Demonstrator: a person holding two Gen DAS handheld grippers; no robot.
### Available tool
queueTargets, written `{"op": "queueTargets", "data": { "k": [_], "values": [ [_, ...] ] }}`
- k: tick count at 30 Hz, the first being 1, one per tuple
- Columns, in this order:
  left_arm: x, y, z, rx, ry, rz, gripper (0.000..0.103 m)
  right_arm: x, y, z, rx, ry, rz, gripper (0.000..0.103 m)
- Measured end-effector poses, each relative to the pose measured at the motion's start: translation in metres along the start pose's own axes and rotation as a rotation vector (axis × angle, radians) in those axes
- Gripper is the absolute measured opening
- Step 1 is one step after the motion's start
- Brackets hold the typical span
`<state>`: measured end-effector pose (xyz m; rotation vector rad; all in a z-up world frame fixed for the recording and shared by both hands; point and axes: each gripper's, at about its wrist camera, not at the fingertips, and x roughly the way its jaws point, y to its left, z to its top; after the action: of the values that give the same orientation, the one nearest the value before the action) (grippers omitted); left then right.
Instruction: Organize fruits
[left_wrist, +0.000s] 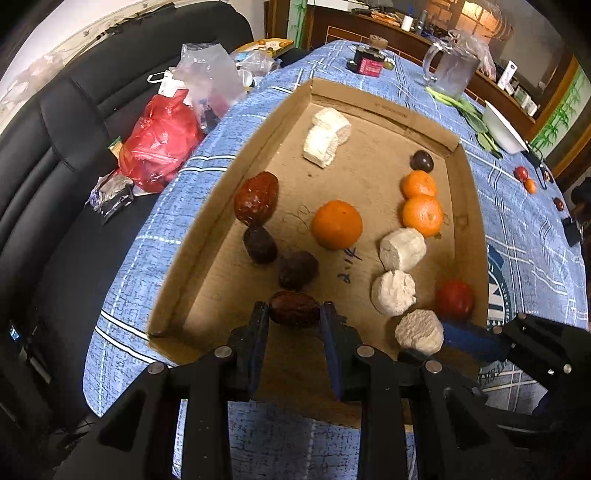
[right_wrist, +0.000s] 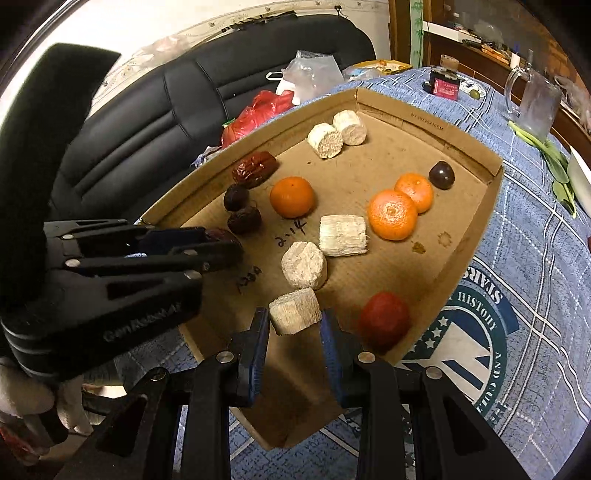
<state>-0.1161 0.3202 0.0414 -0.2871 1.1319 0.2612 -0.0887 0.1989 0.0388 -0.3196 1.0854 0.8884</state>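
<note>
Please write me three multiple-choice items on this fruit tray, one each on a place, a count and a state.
1. Where does the red tomato lie?
A. in the cardboard tray
B. on the sofa
C. inside the glass mug

2. How many oranges are in the tray?
A. one
B. three
C. six

3. What is the left gripper doing?
A. hanging open over the cloth
B. gripping an orange
C. shut on a dark red date

Answers: 1 A, it sits by the tray's near corner; 2 B, one alone, two touching; 3 C, both pads press the date's ends.

tablecloth (left_wrist: 236, 122): blue plaid | mandarins (left_wrist: 336, 224): orange | bag (left_wrist: 159, 147): red
</note>
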Motion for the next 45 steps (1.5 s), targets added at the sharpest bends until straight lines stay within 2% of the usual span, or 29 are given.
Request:
{"op": "queueTargets", "data": {
  "k": [9,13,15,17,19,23,25,27,31,36,40,45],
  "values": [
    [-0.005,0.005,0.004,-0.032,-0.020,-0.036,0.033,0.005,-0.002,0.001,0.027,0.022,-0.015,0.035],
    [-0.024,0.003,0.004,-0.054,-0.064,-0.013,0.033,-0.011,-0.002,-0.002,0.029,-0.018,-0.013,0.035],
    [-0.044,-0.004,0.003,-0.058,-0.121,0.026,0.036,-0.027,-0.004,-0.005,0.024,-0.053,-0.018,0.036],
    [-0.065,-0.014,0.001,-0.063,-0.187,0.072,0.050,-0.043,-0.008,-0.011,0.023,-0.082,-0.027,0.045],
    [-0.084,-0.026,-0.002,-0.064,-0.254,0.115,0.060,-0.060,-0.015,-0.019,0.034,-0.115,-0.045,0.051],
    [-0.125,-0.058,-0.012,-0.048,-0.429,0.231,0.092,-0.088,-0.036,-0.037,0.095,-0.159,-0.071,0.053],
    [-0.148,-0.074,-0.018,-0.044,-0.515,0.264,0.099,-0.098,-0.045,-0.045,0.119,-0.170,-0.078,0.053],
    [-0.163,-0.087,-0.020,-0.035,-0.551,0.275,0.102,-0.107,-0.051,-0.051,0.134,-0.185,-0.088,0.053],
    [-0.176,-0.105,-0.023,-0.018,-0.561,0.349,0.103,-0.125,-0.054,-0.058,0.149,-0.225,-0.099,0.053],
    [-0.181,-0.116,-0.033,0.020,-0.586,0.438,0.103,-0.140,-0.049,-0.062,0.146,-0.264,-0.110,0.061],
    [-0.175,-0.112,-0.036,0.027,-0.516,0.375,0.103,-0.139,-0.042,-0.060,0.135,-0.262,-0.113,0.062],
    [-0.160,-0.108,-0.046,0.051,-0.445,0.347,0.103,-0.133,-0.030,-0.061,0.111,-0.248,-0.115,0.066]
  ]
}}
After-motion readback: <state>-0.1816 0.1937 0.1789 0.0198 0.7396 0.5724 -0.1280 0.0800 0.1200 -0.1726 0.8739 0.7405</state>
